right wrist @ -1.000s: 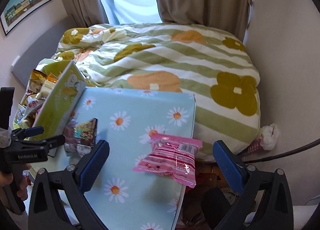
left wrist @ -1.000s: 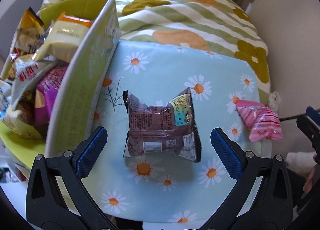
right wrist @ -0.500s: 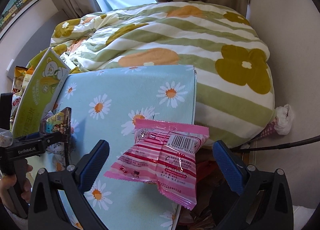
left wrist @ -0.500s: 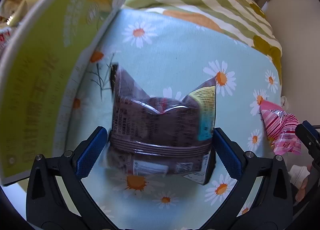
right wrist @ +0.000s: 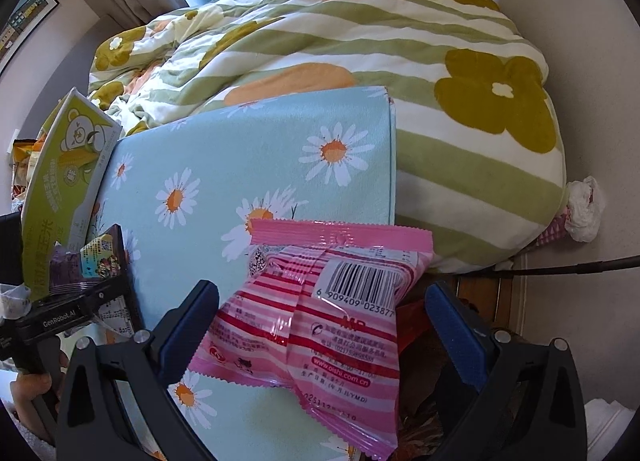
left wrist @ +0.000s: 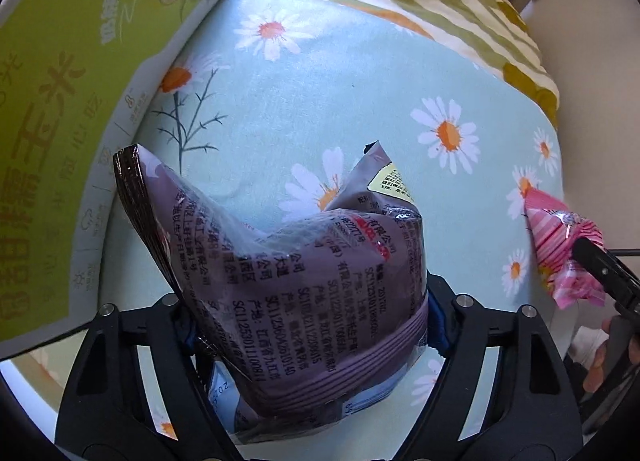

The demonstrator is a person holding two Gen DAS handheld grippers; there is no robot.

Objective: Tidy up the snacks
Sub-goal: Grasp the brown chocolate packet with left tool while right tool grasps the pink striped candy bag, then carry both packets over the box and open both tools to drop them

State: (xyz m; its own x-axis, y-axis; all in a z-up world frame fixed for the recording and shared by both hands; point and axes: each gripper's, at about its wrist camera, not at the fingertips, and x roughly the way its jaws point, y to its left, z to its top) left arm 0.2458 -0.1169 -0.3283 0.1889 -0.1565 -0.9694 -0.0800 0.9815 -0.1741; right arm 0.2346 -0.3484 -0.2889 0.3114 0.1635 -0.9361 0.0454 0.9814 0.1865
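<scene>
Fingers (left wrist: 436, 325) of the left gripper (left wrist: 308, 325) pinch one purple snack packet (left wrist: 304, 285) from both sides; the blue pads are mostly hidden behind the bulging wrapper. Right gripper (right wrist: 320, 325): fingers (right wrist: 454, 329) spread wide, one pink striped snack packet (right wrist: 320, 321) lying between them, whether touching either pad cannot be told. Both packets sit over the one daisy-print board (left wrist: 360, 73), the pink one at its right edge. One green carton (left wrist: 68, 73) stands along the board's left side, its top cut off by the frame. Snack bags (right wrist: 24, 153) behind the carton are too hidden to count. Legible: barcode "6 909409 023877" and "www.oishi.com.cn" on the pink packet; "GenRobot.AI" on the left gripper's body; purple packet's print is Chinese text and "SC" codes.
</scene>
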